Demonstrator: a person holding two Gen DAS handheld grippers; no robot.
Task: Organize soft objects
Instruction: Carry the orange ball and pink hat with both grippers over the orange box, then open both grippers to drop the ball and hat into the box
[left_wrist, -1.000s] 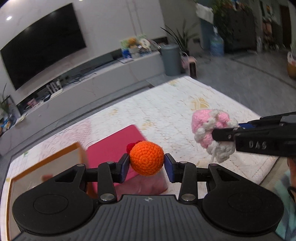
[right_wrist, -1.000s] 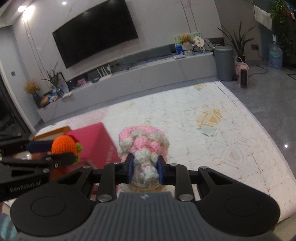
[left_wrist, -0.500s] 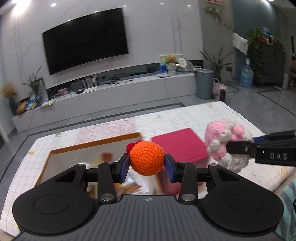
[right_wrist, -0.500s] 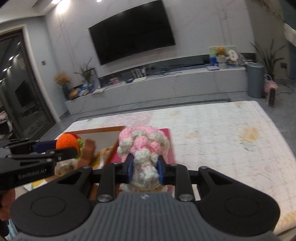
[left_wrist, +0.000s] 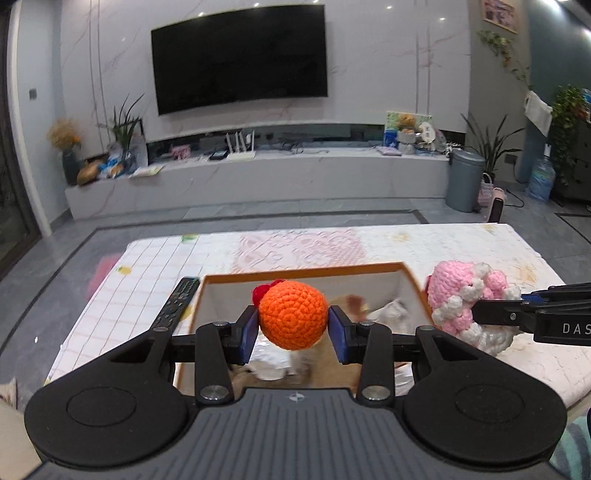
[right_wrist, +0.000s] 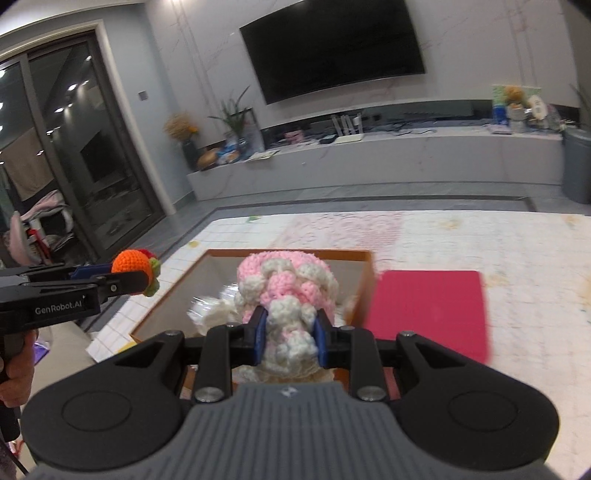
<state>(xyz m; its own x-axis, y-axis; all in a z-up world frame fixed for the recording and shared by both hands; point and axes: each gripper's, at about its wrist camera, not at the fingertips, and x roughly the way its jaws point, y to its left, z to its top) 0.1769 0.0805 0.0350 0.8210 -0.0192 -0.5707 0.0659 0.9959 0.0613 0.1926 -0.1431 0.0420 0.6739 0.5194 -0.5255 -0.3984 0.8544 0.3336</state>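
Observation:
My left gripper (left_wrist: 293, 328) is shut on an orange crochet ball (left_wrist: 292, 314) with a red tuft, held over the open wooden-edged box (left_wrist: 303, 274). The ball also shows in the right wrist view (right_wrist: 130, 261). My right gripper (right_wrist: 289, 334) is shut on a pink-and-white crochet toy (right_wrist: 286, 286), held above the same box (right_wrist: 288, 253). In the left wrist view the toy (left_wrist: 463, 295) hangs just right of the box. White soft items (left_wrist: 391, 314) lie blurred inside the box.
A black remote (left_wrist: 175, 304) lies left of the box. A red flat lid or pad (right_wrist: 430, 310) lies right of the box on the patterned cloth-covered table (left_wrist: 295, 243). A TV wall and low cabinet stand behind.
Both grippers have swung left with their toys, from over the red pad to over the open box. Neither grip has changed.

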